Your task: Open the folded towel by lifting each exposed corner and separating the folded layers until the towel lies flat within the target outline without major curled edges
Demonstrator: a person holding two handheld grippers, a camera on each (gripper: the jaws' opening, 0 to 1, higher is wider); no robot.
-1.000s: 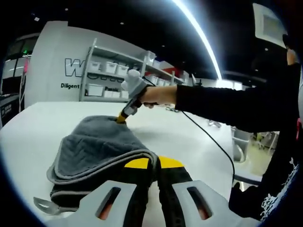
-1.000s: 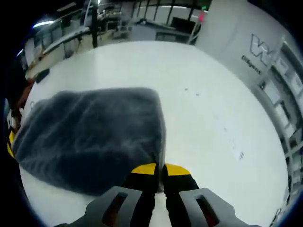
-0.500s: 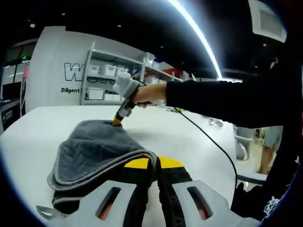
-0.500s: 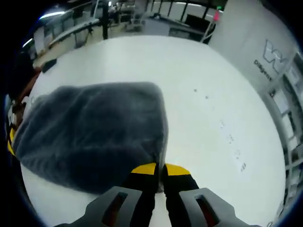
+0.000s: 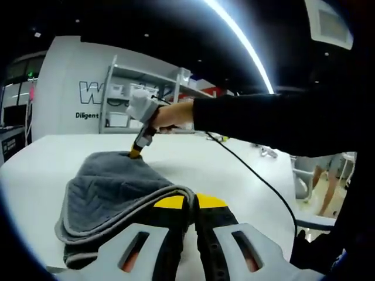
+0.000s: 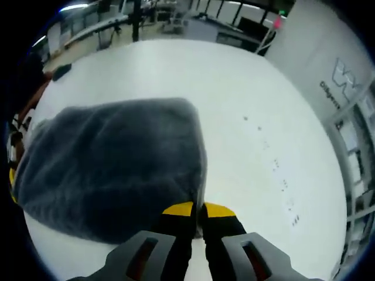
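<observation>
Both grippers pinch opposite corners of the folded towel (image 5: 111, 190).
Left gripper (image 5: 188, 206) fingers clamp the near corner, right gripper (image 6: 197, 209) fingers the far one; top layer held off the white surface (image 6: 252, 99), probably to peel it open.

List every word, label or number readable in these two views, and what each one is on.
"W": large outlined letter on the white wall behind the shelves in the left gripper view; the rest of the word is hidden.
"Diligent": small line beneath it; its continuation is hidden by the shelves.
Shelf bin labels: too small to read.
Right gripper view: the same wall lettering, too blurred to read.
Towel and table: no text.
</observation>
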